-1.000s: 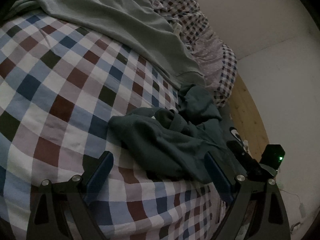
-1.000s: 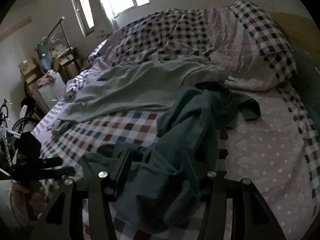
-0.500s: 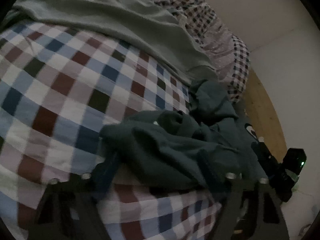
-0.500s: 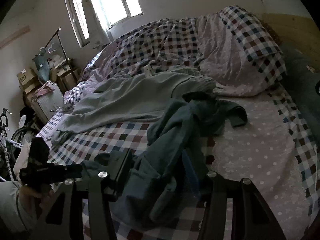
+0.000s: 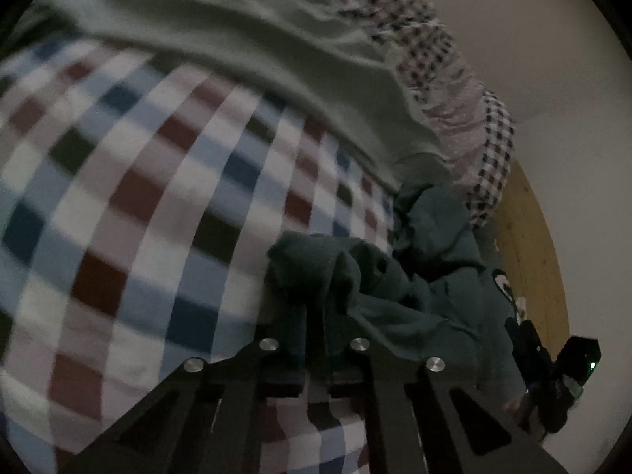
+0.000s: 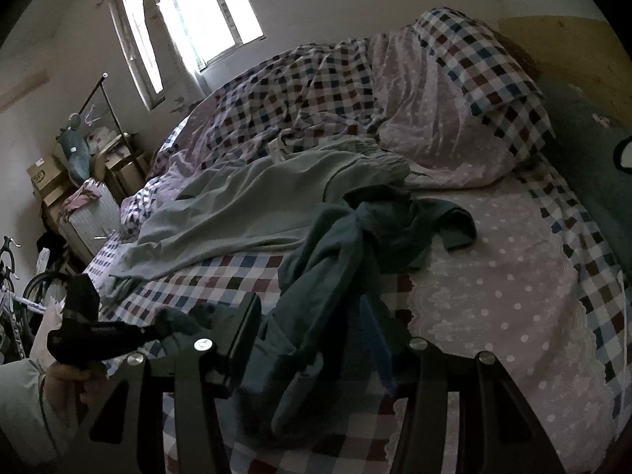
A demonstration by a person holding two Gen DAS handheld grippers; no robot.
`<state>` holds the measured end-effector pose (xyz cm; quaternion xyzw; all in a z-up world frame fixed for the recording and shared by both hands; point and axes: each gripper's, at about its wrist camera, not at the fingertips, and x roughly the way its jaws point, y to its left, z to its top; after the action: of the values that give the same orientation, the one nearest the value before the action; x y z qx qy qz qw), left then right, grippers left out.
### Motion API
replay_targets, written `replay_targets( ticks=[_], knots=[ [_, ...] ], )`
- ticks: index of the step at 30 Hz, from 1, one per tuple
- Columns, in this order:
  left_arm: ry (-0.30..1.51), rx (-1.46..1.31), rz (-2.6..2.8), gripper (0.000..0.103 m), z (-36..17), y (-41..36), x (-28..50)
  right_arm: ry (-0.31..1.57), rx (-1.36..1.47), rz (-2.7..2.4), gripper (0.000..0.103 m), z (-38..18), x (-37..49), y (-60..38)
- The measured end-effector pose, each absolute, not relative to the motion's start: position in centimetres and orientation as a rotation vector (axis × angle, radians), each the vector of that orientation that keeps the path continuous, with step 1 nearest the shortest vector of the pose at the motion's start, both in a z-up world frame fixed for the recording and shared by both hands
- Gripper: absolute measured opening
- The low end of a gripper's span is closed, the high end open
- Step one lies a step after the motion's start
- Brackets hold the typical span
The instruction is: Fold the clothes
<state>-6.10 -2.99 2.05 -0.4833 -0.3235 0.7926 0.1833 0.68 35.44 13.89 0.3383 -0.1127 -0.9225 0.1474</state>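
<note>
A dark green garment (image 5: 395, 296) lies crumpled on the checked bedsheet (image 5: 138, 197). My left gripper (image 5: 316, 316) is shut on one bunched end of it, with cloth pinched between the fingers. In the right wrist view that gripper (image 6: 154, 330) shows at the left, with a person's hand (image 6: 67, 379) on its handle. The same garment (image 6: 335, 245) runs from mid-bed down into my right gripper (image 6: 312, 328), whose half-spread fingers hold a thick bunch of it. The right gripper (image 5: 553, 375) also shows at the lower right of the left wrist view.
A pale green garment (image 6: 245, 205) lies spread behind the dark one. A rumpled checked duvet (image 6: 316, 91) and pillow (image 6: 493, 67) are piled at the bed's head. A wooden headboard (image 5: 529, 256), a window (image 6: 189, 19), boxes (image 6: 43, 177) and a bicycle (image 6: 12, 296) surround the bed.
My left gripper moved forward over the near end of the dark garment and closed on it. The right gripper kept its hold and shifted a little.
</note>
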Motion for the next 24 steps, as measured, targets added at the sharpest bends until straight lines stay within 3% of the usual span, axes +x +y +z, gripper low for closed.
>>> replay_targets(
  ticks=[11, 24],
  knots=[
    [-0.902, -1.213, 2.330, 0.001, 6.6, -5.6, -8.9, -0.361, 0.987, -2.673, 0.056, 13.5, 0.3, 35.9],
    [-0.758, -0.978, 2.650, 0.001, 14.7, -12.4, -14.9, -0.467, 1.012, -2.707, 0.056, 12.7, -0.5, 38.2]
  ],
)
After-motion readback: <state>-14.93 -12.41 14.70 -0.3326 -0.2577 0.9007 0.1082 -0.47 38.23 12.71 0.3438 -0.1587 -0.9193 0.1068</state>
